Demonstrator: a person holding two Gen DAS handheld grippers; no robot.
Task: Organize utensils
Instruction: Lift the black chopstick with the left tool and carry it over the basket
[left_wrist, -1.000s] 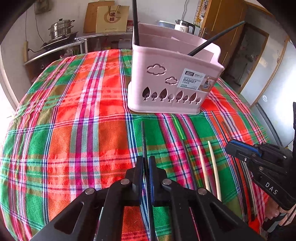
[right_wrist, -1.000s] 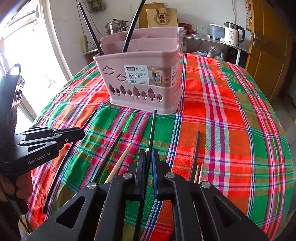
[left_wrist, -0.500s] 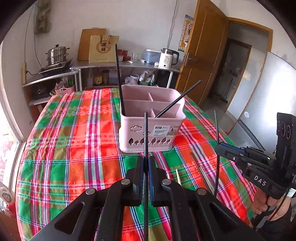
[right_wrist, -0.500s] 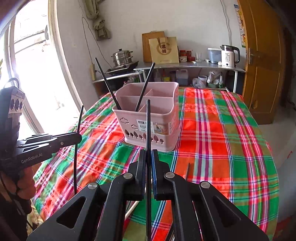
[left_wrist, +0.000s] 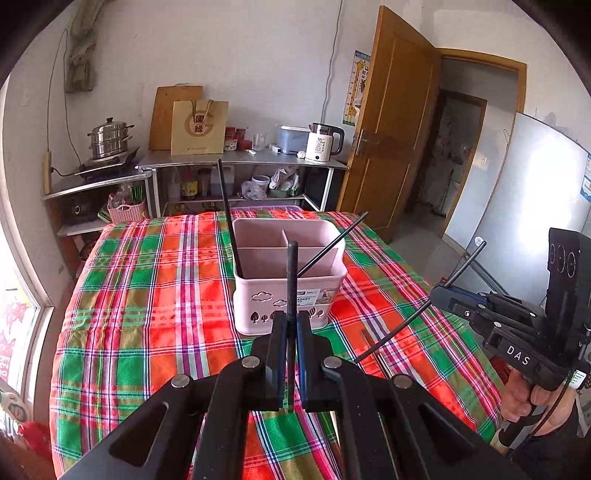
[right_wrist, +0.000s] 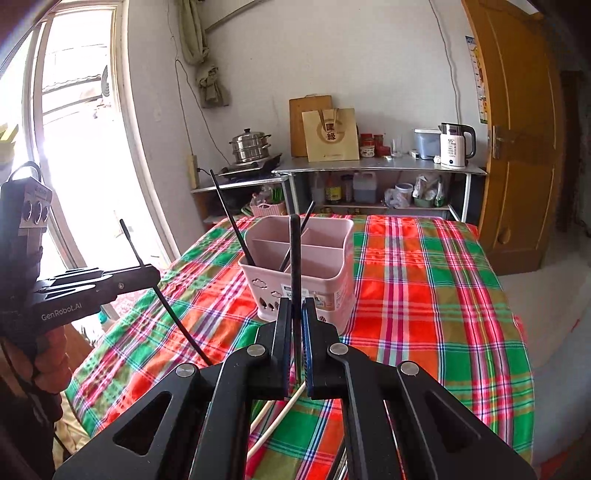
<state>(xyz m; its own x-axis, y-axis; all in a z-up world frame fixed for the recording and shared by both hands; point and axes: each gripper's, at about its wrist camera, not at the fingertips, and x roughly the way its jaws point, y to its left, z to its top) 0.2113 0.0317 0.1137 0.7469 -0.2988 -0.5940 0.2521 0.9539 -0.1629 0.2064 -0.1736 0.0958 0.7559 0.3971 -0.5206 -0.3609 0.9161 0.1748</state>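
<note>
Left wrist view — both claws (left_wrist: 291, 325) (right_wrist: 294, 317) have lifted chopsticks (left_wrist: 291, 280) off the tablecloth (left_wrist: 147, 295).

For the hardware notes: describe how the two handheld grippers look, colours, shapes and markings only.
Both are matte black, with angular linkage arms, triangular cut-outs and silver pivot pins. Each has one blue-faced finger pad. The right gripper carries white "DAS" lettering, a thin black cable beneath, and an upright black block with three round lenses. The left gripper reads "GenRobot.AI" and has a like block with a loop handle on top.

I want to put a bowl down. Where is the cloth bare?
Bare: the tablecloth left of the pink basket, and the stretch toward the door side. Crowded: the near edge, where loose chopsticks lie.
</note>
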